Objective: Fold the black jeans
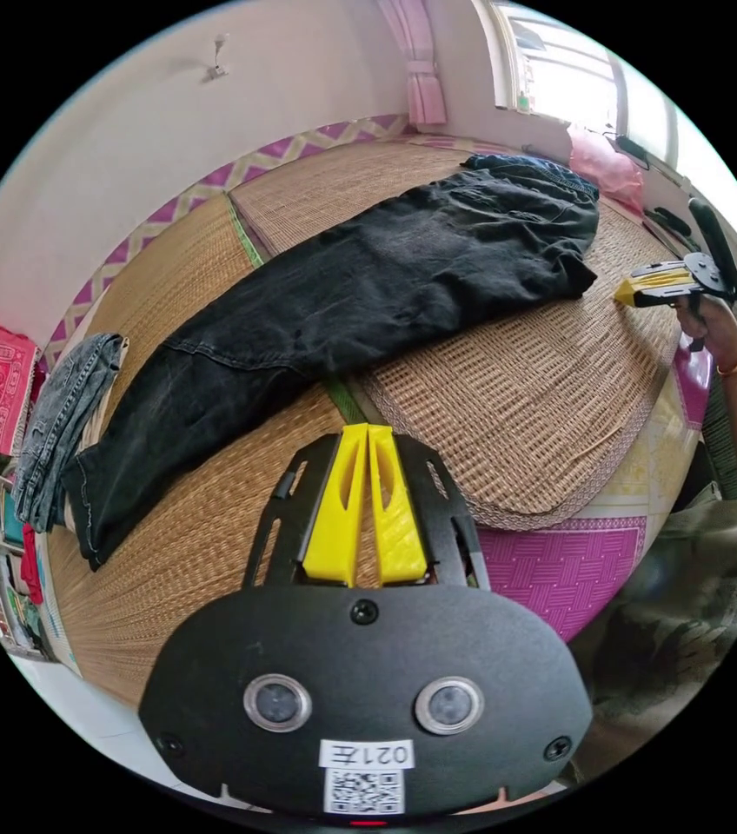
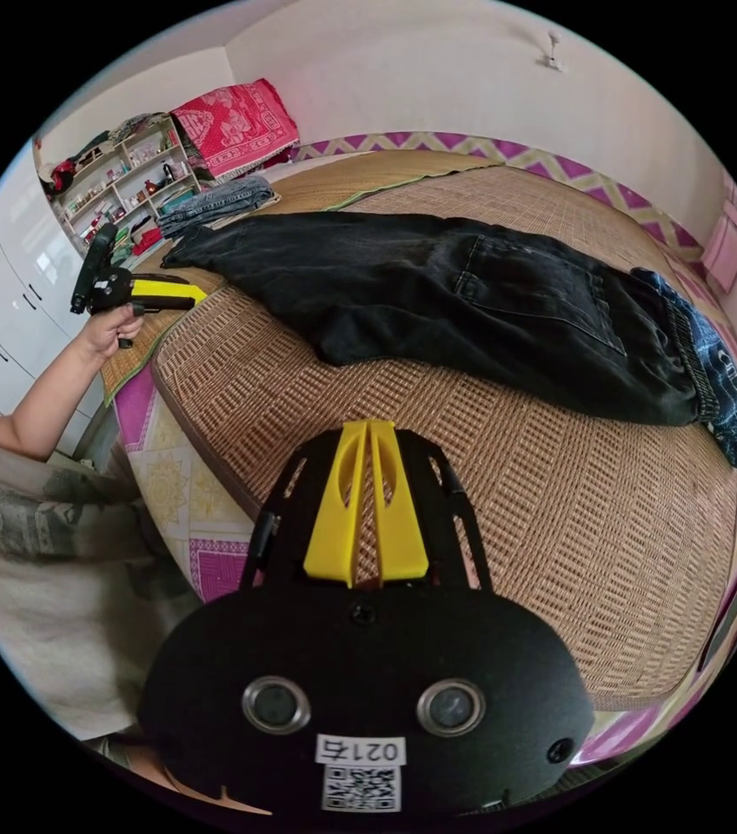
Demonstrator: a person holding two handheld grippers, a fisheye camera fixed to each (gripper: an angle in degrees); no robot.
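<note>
Both tools — left (image 1: pixel 368 430), right (image 2: pixel 370 426) — closed, empty; black jeans (image 1: pixel 360 287) lie flat on mat (image 1: pixel 525 408).

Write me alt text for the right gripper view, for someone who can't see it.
Black jeans lie stretched flat across a woven straw mat on a bed, untouched. The right gripper, jaws closed and empty, hovers over the mat in front of them, while the left gripper, held in a hand, hangs near the leg end. Folded blue jeans sit beyond.
</note>
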